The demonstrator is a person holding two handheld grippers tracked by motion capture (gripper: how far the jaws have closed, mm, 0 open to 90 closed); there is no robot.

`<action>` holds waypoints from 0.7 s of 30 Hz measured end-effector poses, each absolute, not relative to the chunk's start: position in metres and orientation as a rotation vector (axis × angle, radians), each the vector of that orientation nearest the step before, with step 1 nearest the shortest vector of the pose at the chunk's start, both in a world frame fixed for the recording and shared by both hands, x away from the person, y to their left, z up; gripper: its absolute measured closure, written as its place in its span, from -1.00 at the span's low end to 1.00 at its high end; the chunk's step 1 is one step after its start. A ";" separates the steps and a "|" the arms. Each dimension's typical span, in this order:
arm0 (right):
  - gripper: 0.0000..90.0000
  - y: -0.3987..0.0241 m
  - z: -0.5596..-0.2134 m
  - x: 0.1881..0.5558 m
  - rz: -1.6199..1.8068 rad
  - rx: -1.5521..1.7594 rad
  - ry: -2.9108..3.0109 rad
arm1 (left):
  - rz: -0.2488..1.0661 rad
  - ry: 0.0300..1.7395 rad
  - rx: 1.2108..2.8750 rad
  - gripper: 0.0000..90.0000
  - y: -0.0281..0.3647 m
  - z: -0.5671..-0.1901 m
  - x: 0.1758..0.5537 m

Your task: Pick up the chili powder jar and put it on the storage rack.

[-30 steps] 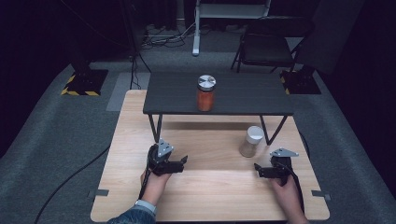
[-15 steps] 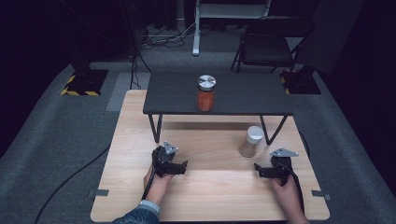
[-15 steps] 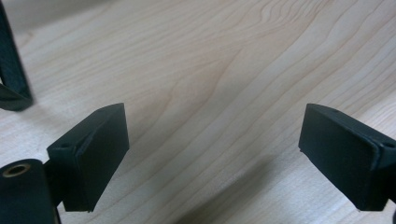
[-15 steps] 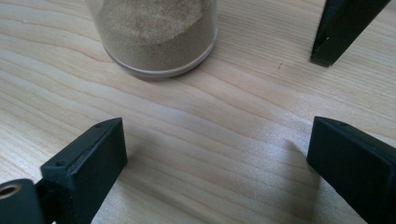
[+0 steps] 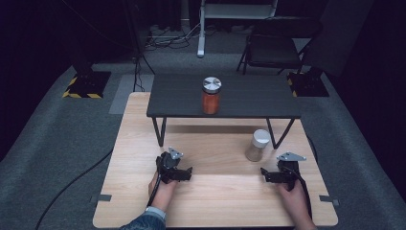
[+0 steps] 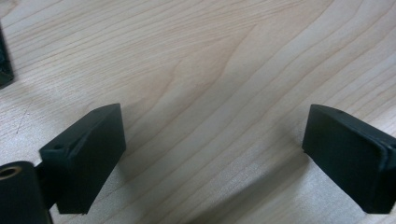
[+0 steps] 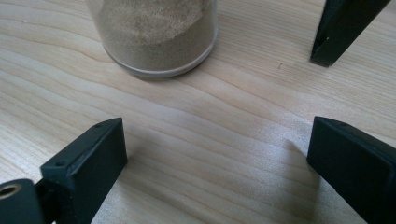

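My left gripper point(image 5: 185, 172) rests low over the wooden table point(image 5: 225, 201), left of centre, held by a hand from below. Its jaws point(image 6: 212, 135) have just been opening and stand wide apart with only bare wood between them. My right gripper point(image 5: 266, 174) lies near the table's right side, open and holding nothing point(image 7: 217, 149). Just beyond its jaws stands a clear jar of beige powder point(image 7: 156, 35) with a white lid point(image 5: 257, 145). An orange jar with a silver lid point(image 5: 211, 96) stands on the black shelf point(image 5: 253, 96).
The black shelf spans the back half of the table on thin legs; one leg point(image 7: 343, 28) stands close to the right of the beige jar. Chairs, stands and cables sit on the dark carpet behind. A dark edge point(image 6: 3, 65) shows at the left gripper view's left.
The left gripper has slid a little to the right and toward the near edge, and its jaws stand wider. The right gripper and both jars have stayed put.
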State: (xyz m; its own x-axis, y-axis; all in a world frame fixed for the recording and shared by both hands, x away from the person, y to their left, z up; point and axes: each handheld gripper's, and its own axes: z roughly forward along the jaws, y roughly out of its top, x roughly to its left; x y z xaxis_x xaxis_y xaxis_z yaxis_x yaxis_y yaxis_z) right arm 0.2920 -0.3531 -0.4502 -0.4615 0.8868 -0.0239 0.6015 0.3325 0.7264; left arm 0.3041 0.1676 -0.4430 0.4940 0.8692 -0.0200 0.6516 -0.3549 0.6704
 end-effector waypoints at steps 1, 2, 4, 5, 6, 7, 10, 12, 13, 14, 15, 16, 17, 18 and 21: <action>-0.90 -0.353 -0.450 0.292 0.922 1.311 2.184 | 0.458 1.245 2.122 -0.90 0.166 -0.443 0.304; -0.90 -0.353 -0.450 0.292 0.922 1.311 2.184 | 0.460 1.241 2.123 -0.92 0.166 -0.444 0.304; -0.90 -0.353 -0.450 0.292 0.922 1.311 2.184 | 0.461 1.235 2.125 -0.95 0.166 -0.445 0.304; -0.90 -0.353 -0.450 0.292 0.922 1.311 2.184 | 0.464 1.224 2.125 -0.98 0.167 -0.446 0.304; -0.90 -0.353 -0.450 0.292 0.922 1.311 2.184 | 0.465 1.212 2.122 -0.99 0.168 -0.448 0.304; -0.90 -0.353 -0.450 0.292 0.923 1.311 2.184 | 0.470 1.189 2.114 -0.99 0.170 -0.451 0.303; -0.90 -0.353 -0.450 0.292 0.922 1.311 2.184 | 0.474 1.200 2.105 -0.99 0.170 -0.451 0.301; -0.90 -0.353 -0.450 0.292 0.922 1.310 2.185 | 0.476 1.208 2.103 -0.99 0.169 -0.451 0.300; -0.90 -0.353 -0.450 0.292 0.922 1.310 2.185 | 0.480 1.210 2.100 -0.99 0.169 -0.451 0.299; -0.90 -0.353 -0.450 0.292 0.922 1.310 2.185 | 0.480 1.210 2.100 -0.99 0.168 -0.451 0.299; -0.90 -0.353 -0.450 0.292 0.921 1.310 2.185 | 0.481 1.212 2.098 -0.99 0.168 -0.451 0.299; -0.90 -0.353 -0.450 0.292 0.921 1.310 2.185 | 0.485 1.223 2.094 -0.99 0.167 -0.451 0.297; -0.90 -0.353 -0.450 0.292 0.921 1.310 2.185 | 0.489 1.237 2.088 -0.99 0.165 -0.451 0.296; -0.90 -0.353 -0.450 0.292 0.921 1.310 2.185 | 0.489 1.240 2.086 -0.99 0.164 -0.451 0.295; -0.90 -0.353 -0.450 0.292 0.921 1.310 2.185 | 0.485 1.240 2.086 -0.99 0.164 -0.451 0.295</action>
State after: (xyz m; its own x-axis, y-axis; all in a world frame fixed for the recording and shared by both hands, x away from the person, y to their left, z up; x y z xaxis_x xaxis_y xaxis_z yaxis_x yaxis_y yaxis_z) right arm 0.2917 -0.3528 -0.4502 -0.4614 0.8868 -0.0248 0.6016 0.3333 0.7260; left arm 0.2948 0.1640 -0.4513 0.4833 0.8753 -0.0144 0.6329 -0.3379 0.6966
